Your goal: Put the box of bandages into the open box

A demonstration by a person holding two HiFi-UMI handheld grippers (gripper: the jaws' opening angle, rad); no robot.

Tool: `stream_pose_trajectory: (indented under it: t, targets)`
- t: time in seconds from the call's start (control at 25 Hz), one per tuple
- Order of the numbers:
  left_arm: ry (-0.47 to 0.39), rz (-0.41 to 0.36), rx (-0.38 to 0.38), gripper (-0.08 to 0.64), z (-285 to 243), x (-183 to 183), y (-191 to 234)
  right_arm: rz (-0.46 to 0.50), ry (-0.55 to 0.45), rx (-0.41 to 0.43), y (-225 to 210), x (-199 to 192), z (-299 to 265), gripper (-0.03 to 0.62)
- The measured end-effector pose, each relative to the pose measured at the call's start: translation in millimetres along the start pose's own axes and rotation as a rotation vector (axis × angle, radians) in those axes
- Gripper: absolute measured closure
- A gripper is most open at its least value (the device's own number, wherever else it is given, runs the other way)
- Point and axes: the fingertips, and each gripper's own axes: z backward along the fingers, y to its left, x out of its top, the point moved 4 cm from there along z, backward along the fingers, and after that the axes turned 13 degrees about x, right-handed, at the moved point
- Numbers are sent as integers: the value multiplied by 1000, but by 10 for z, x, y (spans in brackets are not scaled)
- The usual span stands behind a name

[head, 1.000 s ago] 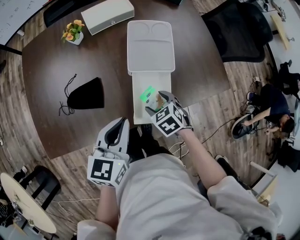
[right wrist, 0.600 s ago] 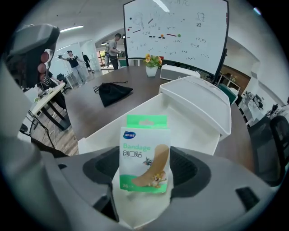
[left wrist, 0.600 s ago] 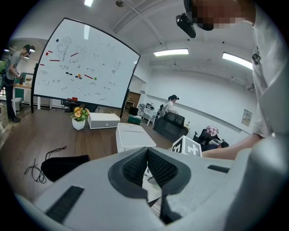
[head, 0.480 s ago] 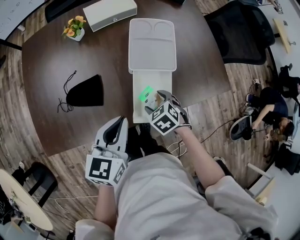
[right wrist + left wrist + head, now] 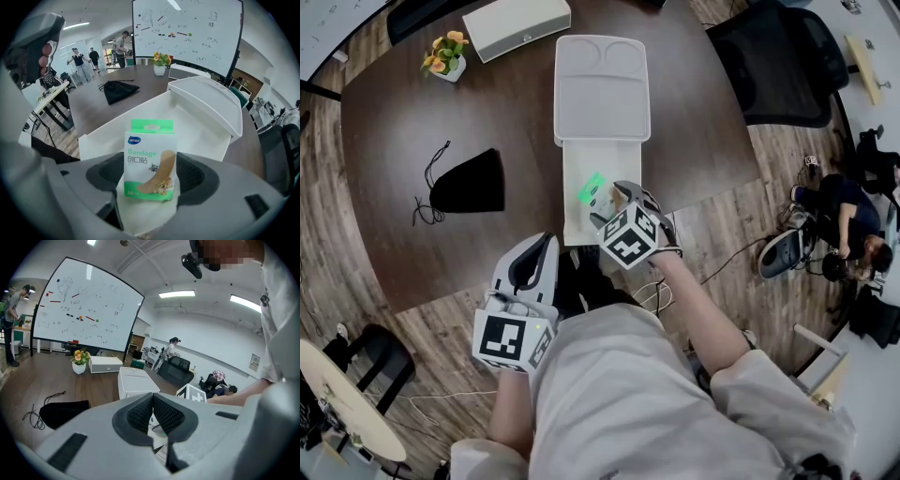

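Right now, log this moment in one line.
right tool: shut on bandage box | bandage box: held over open box, not yet released | left tool: shut, empty

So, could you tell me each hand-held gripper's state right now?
Left hand-held gripper: closed, empty.
Right hand-held gripper: closed on the box of bandages.

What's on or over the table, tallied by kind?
white boxes: 2, the open box and a closed box
box of bandages: 1, held in the right gripper
black pouch: 1
flower pot: 1
total: 5
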Motion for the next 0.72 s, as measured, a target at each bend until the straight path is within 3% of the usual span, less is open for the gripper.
stream_pose_trajectory:
  t: [0.72]
  targets:
    - [3,29,-14,555,7,-16,-94,24,21,2,24,-59,-43,239]
